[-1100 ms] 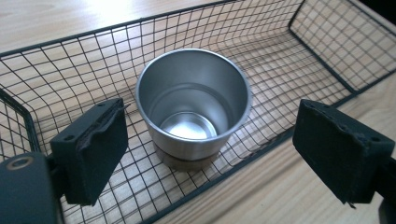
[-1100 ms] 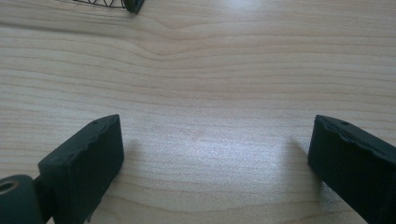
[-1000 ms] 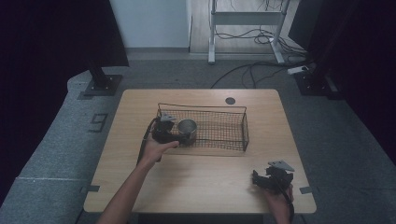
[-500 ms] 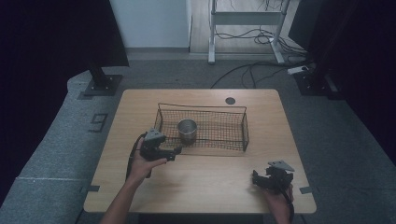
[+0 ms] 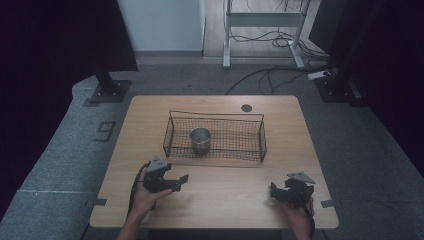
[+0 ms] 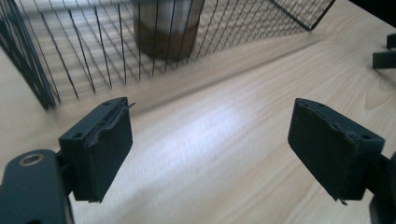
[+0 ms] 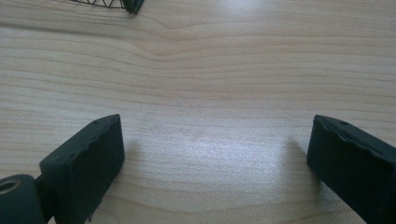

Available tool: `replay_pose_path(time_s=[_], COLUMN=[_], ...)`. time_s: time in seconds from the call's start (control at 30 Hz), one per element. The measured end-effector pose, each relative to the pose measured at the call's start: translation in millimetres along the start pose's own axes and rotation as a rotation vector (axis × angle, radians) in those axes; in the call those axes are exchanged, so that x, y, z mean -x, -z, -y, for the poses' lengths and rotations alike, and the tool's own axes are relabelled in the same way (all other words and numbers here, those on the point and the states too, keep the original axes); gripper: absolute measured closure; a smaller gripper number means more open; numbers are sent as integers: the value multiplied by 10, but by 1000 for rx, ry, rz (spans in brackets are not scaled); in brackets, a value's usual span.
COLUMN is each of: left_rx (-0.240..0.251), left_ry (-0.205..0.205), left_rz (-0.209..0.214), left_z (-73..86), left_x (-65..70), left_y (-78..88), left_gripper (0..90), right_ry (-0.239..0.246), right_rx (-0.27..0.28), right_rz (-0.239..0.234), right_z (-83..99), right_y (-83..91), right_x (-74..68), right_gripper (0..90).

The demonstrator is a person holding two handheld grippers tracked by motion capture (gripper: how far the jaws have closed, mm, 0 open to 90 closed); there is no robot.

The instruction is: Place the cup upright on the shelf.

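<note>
Left gripper (image 5: 172,181) sits near the front left of the wooden table (image 5: 225,200), held in the person's left hand (image 5: 145,197). Jaws stand wide apart with nothing between them; in the left gripper view (image 6: 208,140) bare wood shows in the gap. It lies just in front of the wire basket (image 5: 260,142), apart from it, not touching.

Metal cup (image 5: 200,141) stands upright inside the basket, toward its left half, near the front wall. In the left gripper view the cup (image 6: 166,28) is seen through the basket mesh (image 6: 70,51), ahead of the jaws and slightly left of centre.

Right gripper (image 5: 280,192) rests near the front right corner of the table, held in the right hand (image 5: 300,212), well apart from the basket and the cup. Jaws wide apart, holding nothing; the right gripper view (image 7: 212,154) shows plain tabletop between them, with one corner of the basket (image 7: 130,5) at the upper left edge.

Basket lies lengthwise across the middle of the table. A small dark round disc (image 5: 246,107) lies on the table behind the basket, apart from it.
</note>
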State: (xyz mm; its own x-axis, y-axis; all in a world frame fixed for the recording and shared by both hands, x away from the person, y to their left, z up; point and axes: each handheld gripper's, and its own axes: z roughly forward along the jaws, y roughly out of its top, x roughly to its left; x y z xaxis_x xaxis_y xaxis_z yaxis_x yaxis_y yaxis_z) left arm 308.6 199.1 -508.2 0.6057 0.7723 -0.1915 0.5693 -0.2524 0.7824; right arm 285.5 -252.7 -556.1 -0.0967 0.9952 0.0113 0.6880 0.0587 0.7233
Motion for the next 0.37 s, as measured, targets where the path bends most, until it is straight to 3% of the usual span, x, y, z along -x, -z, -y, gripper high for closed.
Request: replay_pose_path(time_s=[0.1, 0.37], left_rx=[-20, -14], left_ry=[1, 41], left_rz=[-8, -1], left_z=[47, 174], left_x=[-30, -118], left_y=[2, 89], left_gripper=[142, 143], right_ry=[0, 3], right_rx=[0, 3], right_rz=[-1, -1], right_z=[0, -2], right_y=[0, -2], right_x=[0, 0], right_gripper=[41, 46])
